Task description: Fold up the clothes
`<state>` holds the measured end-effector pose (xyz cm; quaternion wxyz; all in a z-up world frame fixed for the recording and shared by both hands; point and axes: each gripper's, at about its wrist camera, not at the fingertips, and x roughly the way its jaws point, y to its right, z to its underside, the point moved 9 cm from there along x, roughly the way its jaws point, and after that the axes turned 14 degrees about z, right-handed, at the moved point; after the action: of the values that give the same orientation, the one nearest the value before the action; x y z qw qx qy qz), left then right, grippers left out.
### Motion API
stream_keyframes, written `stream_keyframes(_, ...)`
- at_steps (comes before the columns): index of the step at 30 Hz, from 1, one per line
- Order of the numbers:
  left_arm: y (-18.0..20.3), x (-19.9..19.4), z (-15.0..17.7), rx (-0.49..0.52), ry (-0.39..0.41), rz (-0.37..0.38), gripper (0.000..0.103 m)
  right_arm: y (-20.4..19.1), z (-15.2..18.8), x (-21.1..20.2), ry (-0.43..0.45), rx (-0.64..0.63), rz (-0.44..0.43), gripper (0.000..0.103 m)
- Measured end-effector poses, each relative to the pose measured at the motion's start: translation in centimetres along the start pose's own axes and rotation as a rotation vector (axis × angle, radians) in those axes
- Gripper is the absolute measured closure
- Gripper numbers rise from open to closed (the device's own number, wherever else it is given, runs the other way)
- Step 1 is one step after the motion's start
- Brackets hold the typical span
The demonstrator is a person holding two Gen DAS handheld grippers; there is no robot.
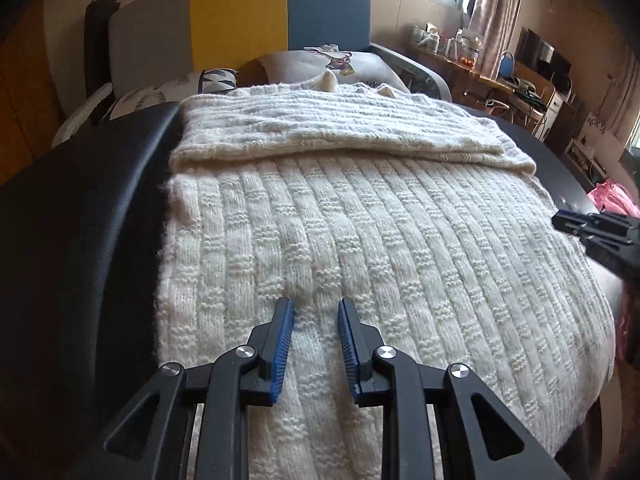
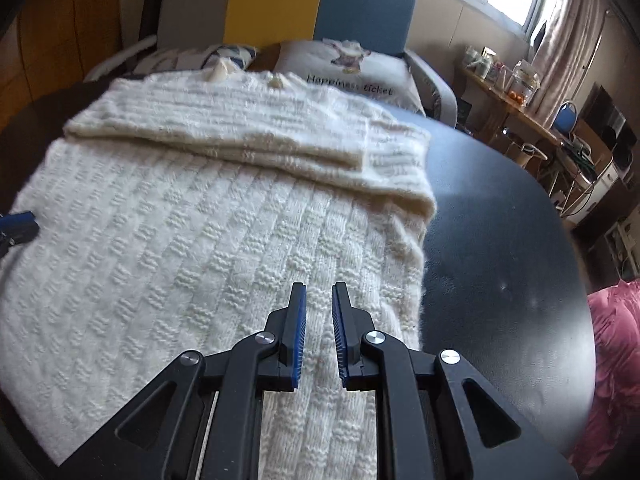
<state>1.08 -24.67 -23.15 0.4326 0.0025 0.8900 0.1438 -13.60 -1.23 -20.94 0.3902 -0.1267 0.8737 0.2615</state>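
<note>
A cream knitted sweater [image 1: 380, 240] lies flat on a black table [image 1: 92, 240], with its sleeves folded across the far part as a thick band [image 1: 320, 132]. My left gripper [image 1: 314, 306] hovers open over the near left part of the sweater, nothing between its blue pads. In the right wrist view the same sweater [image 2: 180, 232] fills the left and middle, and my right gripper [image 2: 319, 290] stands open above its near right edge, holding nothing. The right gripper's tip [image 1: 592, 228] shows at the right edge of the left wrist view.
A grey, yellow and blue chair [image 2: 320, 12] with printed cushions [image 2: 352, 68] stands behind the table. Bare black tabletop [image 2: 500, 260] lies right of the sweater. Pink cloth [image 2: 616, 344] sits at the far right. A cluttered desk [image 2: 520, 96] stands under the window.
</note>
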Motion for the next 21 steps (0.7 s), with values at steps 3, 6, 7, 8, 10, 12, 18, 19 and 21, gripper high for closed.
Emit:
stream_keyframes(3,0.1,-0.4,-1.0,0.011,0.030,-0.008,0.080,-0.4,0.5,0.8,-0.022,-0.013,0.014,0.089)
stream_keyframes(6,0.3,-0.9,-2.8,0.025,0.072,-0.007,0.080,-0.4,0.3,1.0,-0.022,-0.001,0.000,0.089)
stream_keyframes(7,0.2,-0.8,-3.6,0.030,0.082,-0.008,0.079,-0.3,-0.1,0.9,-0.016,0.012,-0.007,0.089)
stream_keyframes(8,0.0,-0.6,-4.5,0.033,0.089,-0.010,0.077,-0.1,-0.6,0.9,-0.008,0.028,-0.014,0.082)
stream_keyframes(10,-1.1,0.7,-5.7,0.017,0.077,-0.044,0.076,0.1,-1.6,1.3,0.000,0.060,-0.030,0.063)
stream_keyframes(12,-2.4,2.2,-5.9,-0.019,0.045,-0.075,0.076,0.4,-2.0,2.5,-0.024,0.092,-0.049,0.059)
stream_keyframes(18,-3.0,2.3,-6.7,-0.018,0.075,-0.046,0.076,2.1,-1.0,4.4,-0.070,0.192,-0.122,0.057)
stream_keyframes(19,-3.1,2.3,-6.9,-0.017,0.081,-0.040,0.076,2.4,-1.1,4.2,-0.069,0.206,-0.137,0.057)
stream_keyframes(21,-3.3,2.2,-7.1,-0.015,0.092,-0.029,0.076,3.0,-1.8,3.8,-0.044,0.221,-0.153,0.057)
